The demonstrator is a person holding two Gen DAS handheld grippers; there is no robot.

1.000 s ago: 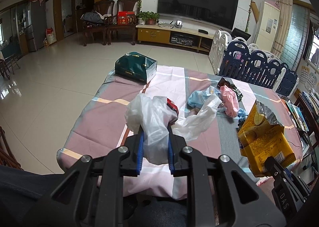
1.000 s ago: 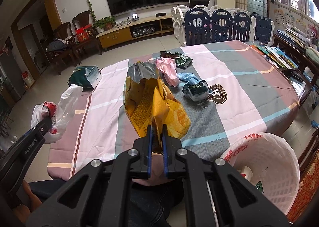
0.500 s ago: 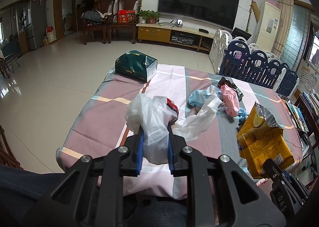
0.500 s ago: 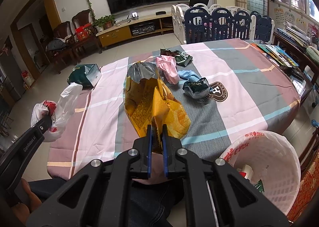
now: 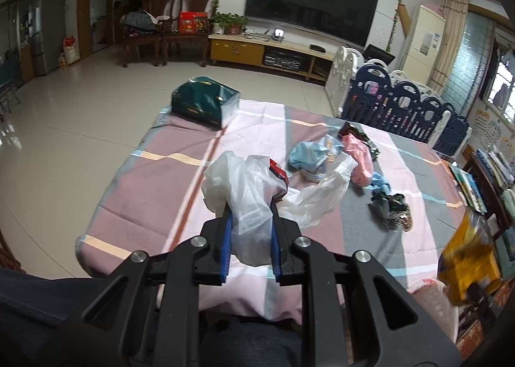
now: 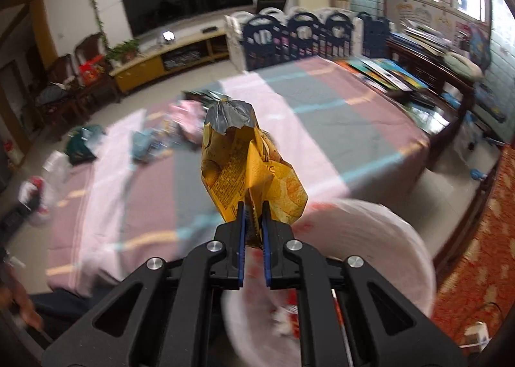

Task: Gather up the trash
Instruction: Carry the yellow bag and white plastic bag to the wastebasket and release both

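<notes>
Right wrist view: the right claw (image 6: 253,222) pinches a yellow snack bag (image 6: 249,170) above the white bin (image 6: 370,238). The left claw (image 5: 249,222) clamps a clear plastic bag (image 5: 248,193) over the desk (image 5: 145,180), angled downward.

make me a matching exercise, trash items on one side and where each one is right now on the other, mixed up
Things:
1. crumpled white plastic bag
2. yellow foil chip bag
3. dark green tissue box
4. pink plastic wrapper

Places:
A. on the far corner of the striped tablecloth
B. clamped in the right gripper, over the white basket
C. lying mid-table among other scraps
D. clamped in the left gripper

Pairs: 1-D, 2-B, 3-A, 4-C
</notes>
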